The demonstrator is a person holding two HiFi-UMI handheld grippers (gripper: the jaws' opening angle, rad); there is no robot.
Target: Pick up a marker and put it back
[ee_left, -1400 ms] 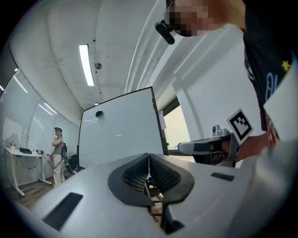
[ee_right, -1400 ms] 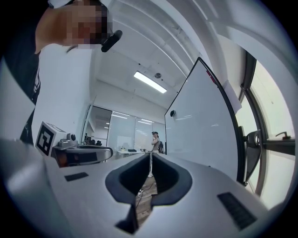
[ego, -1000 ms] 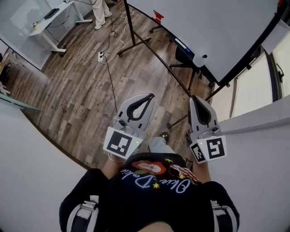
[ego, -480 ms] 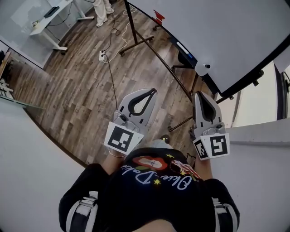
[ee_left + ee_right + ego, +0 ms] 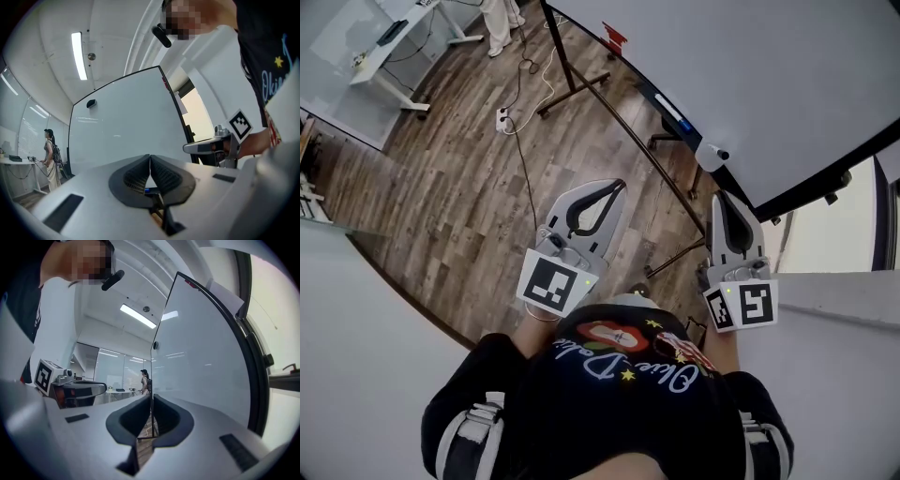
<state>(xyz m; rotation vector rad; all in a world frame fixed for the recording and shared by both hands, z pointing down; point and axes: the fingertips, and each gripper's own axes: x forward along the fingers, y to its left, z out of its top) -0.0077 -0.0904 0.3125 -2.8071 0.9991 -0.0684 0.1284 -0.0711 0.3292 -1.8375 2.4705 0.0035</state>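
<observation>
Evidently the left gripper (image 5: 617, 186) and right gripper (image 5: 724, 196) are held level, jaws closed and empty (no marker picked yet), aimed toward the whiteboard (image 5: 750, 84) and its tray (image 5: 673, 106).

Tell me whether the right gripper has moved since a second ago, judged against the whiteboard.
Yes. The right gripper has moved toward the whiteboard: in the head view its tip now nearly meets the board's lower edge.
</observation>
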